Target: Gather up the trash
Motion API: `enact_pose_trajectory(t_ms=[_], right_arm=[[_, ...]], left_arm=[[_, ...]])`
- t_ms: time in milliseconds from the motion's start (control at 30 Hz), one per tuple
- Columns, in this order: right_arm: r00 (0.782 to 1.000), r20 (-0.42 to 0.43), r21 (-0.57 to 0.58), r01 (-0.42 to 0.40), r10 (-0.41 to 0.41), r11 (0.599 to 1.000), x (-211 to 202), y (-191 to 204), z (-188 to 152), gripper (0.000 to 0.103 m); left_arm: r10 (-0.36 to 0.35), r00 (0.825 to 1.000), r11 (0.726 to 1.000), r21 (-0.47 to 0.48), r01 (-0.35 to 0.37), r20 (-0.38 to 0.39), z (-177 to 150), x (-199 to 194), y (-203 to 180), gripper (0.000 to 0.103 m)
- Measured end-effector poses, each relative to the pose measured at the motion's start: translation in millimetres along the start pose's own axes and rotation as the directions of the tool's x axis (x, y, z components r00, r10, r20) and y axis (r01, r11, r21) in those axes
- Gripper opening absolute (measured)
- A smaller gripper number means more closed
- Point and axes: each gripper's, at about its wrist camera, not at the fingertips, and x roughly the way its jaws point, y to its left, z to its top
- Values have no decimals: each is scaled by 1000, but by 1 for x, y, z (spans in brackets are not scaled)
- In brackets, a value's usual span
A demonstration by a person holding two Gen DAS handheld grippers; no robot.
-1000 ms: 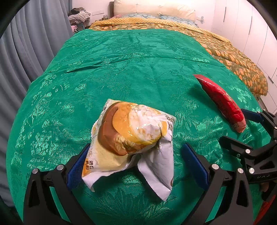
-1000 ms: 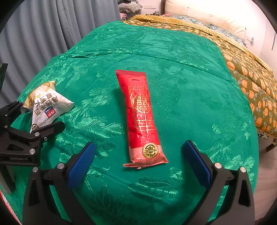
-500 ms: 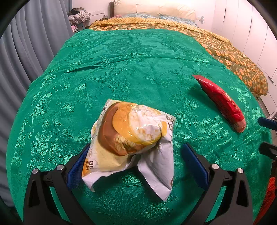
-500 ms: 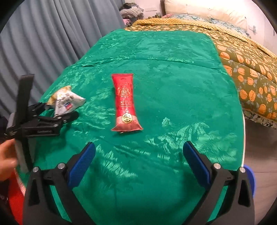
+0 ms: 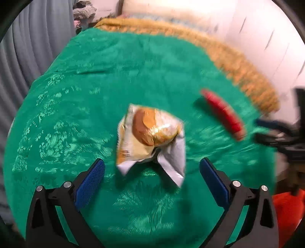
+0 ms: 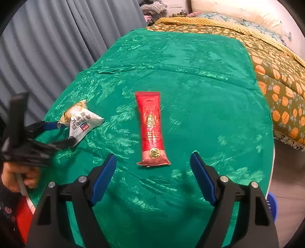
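A crumpled bread wrapper (image 5: 150, 139), yellow and white with a bun printed on it, lies on the green bedspread (image 5: 85, 85). My left gripper (image 5: 150, 167) hangs open just in front of it, with neither pad touching it; this view is blurred by motion. A long red wrapper (image 6: 152, 129) lies flat, its near end about level with the fingertips of my right gripper (image 6: 153, 160). The right jaws are closing but stand well apart, clear of the red wrapper. The right wrist view also shows the bread wrapper (image 6: 80, 122) and the left gripper (image 6: 61, 133), held by a hand (image 6: 19, 175).
An orange-patterned quilt (image 6: 282, 91) covers the bed's right side, with pillows (image 6: 238, 13) at the head. Grey curtains (image 6: 47, 47) hang along the left. A red object (image 6: 22, 215) sits low beside the bed's near corner, and a blue thing (image 6: 272, 206) is on the floor at right.
The left gripper has drawn back and up from the bread wrapper, which looks smaller. The right gripper pulled back and up, then neared the red wrapper again, and its jaws have narrowed.
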Motion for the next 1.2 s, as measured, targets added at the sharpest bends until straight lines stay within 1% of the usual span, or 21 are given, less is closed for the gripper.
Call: enact_pose_trajectory(t_ms=[33,67,133,200,300,333,367,400,433,467,500,533,567,600,667,733,833,1000,1067,1100,1200], right_arm=[[1000,-12,0,-4,4,1000,3,0,4,72],[1000,-23,2,-10,10,1000,6,1,8,72],[999,-42,1,-18,18,1000,11,6,17,71],[998,-59,6,-28,28,1000,18,10,26,71],[997,-76,17,-16,17,1000,29,13,38,63],[996,-84,20,-19,21,1000,33,13,42,55],[995,-91,21,-26,28,999,37,13,44,42],[995,-93,22,-28,30,999,38,13,46,35],[995,-94,23,-25,27,999,37,13,46,17],[995,-93,23,-25,27,999,36,13,46,15],[996,-86,22,-29,31,999,33,13,45,14],[997,-76,23,-33,35,999,28,12,42,12],[997,-68,29,-35,37,999,24,11,40,11],[998,-51,47,-44,46,998,17,6,36,10],[998,-26,71,-62,64,996,8,0,31,9],[995,10,111,-95,95,989,-6,-12,26,9],[989,56,170,-146,138,975,-24,-29,17,9],[979,97,209,-198,181,958,-47,-51,5,9],[979,92,212,-197,181,957,-51,-56,2,9],[982,90,203,-184,168,962,-52,-57,-1,9],[994,41,132,-109,105,985,-44,-53,-6,10]], left_arm=[[-17,1000,1000,1,17,-6,2,-1,2,99],[-30,999,999,9,30,-27,6,1,3,99],[-31,999,999,29,32,-41,13,6,1,99],[-28,999,998,59,29,-33,20,13,-3,99],[-22,999,997,77,26,-48,29,26,-9,99],[-19,999,996,85,23,-49,32,29,-11,99],[-11,999,995,99,16,-49,34,32,-13,99],[3,999,992,124,3,-45,35,34,-17,99],[25,999,989,149,-19,-38,35,35,-21,97],[46,998,985,166,-39,-36,35,35,-23,84],[64,997,982,179,-56,-40,35,36,-25,67],[80,996,981,182,-71,-44,35,37,-24,63],[69,997,983,174,-61,-41,36,36,-24,57],[53,998,986,161,-46,-38,35,35,-23,54],[45,999,987,153,-41,-25,34,31,-24,53],[34,999,988,152,-33,-6,32,26,-31,52],[0,1000,988,152,-3,20,31,17,-51,52],[-66,997,981,184,59,33,32,13,-95,52],[-88,995,978,194,79,37,33,16,-112,52],[-92,995,976,200,83,38,33,17,-118,52],[-96,995,976,197,90,21,30,25,-131,52]])
